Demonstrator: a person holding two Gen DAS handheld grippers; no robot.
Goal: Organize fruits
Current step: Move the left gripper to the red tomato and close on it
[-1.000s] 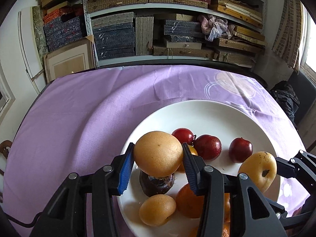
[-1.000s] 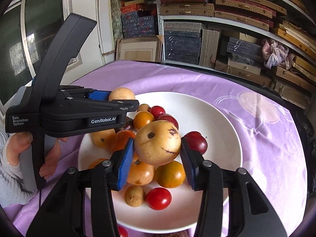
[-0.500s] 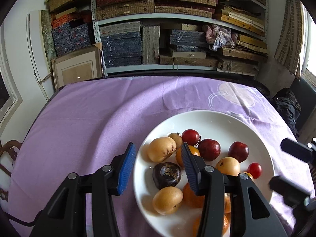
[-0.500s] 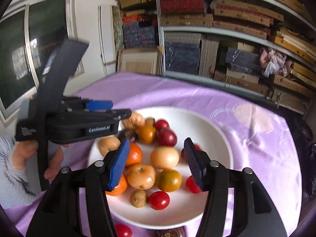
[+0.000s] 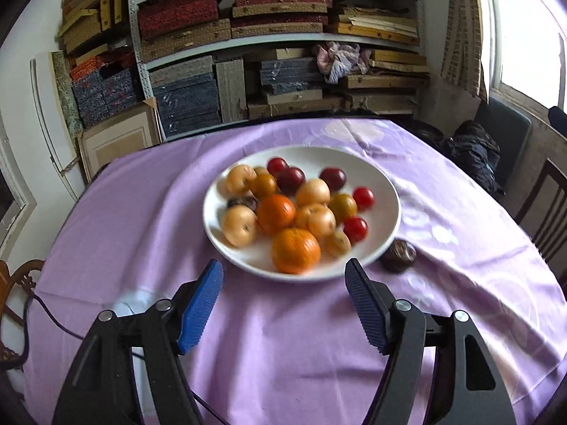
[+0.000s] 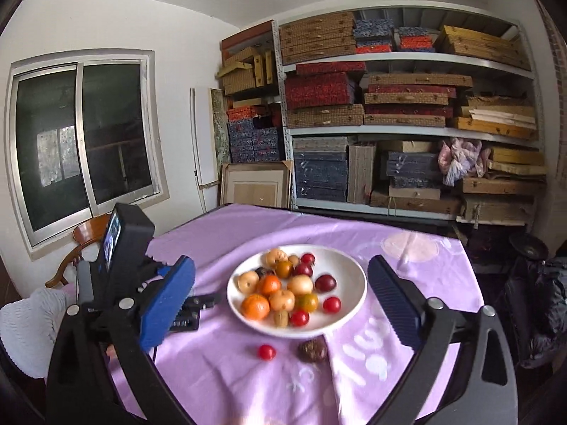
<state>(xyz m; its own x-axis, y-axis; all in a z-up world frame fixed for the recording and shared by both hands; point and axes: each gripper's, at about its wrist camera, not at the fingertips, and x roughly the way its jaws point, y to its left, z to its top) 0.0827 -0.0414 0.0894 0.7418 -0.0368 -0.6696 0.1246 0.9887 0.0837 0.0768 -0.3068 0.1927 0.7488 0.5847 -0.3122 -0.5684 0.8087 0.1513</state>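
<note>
Shelves [image 6: 407, 120] full of flat woven boxes fill the back wall, and a dark window [image 6: 85, 141] stands at 9 o'clock in the right wrist view. Below them a purple cloth covers the surface [image 5: 283, 336].

On this cloth, near the middle, sits a white plate [image 5: 384, 209] [image 6: 349, 269] that carries the fruits [image 5: 283, 209] [image 6: 283, 290] in a loose heap: two oranges, several pale yellow round fruits, dark red ones and small bright red ones. In the left wrist view the heap is a little blurred, so I cannot tell the exact kind of each fruit.

Two pieces lie off the plate. A dark brown fruit [image 5: 398, 255] [image 6: 312, 350] rests on the cloth just beside the plate rim, at about 4 o'clock from the plate in the left wrist view. A small red fruit [image 6: 266, 352] lies near it, at 6 o'clock from the plate in the right wrist view.

The left gripper [image 5: 283, 301] hangs above the cloth on the near side of the plate; its blue fingers [image 5: 200, 306] are spread wide and hold nothing. The right gripper [image 6: 283, 308] is also wide apart and empty, with the plate seen between its fingers [image 6: 166, 301]. The left gripper's body shows at 9 o'clock in the right wrist view.
</note>
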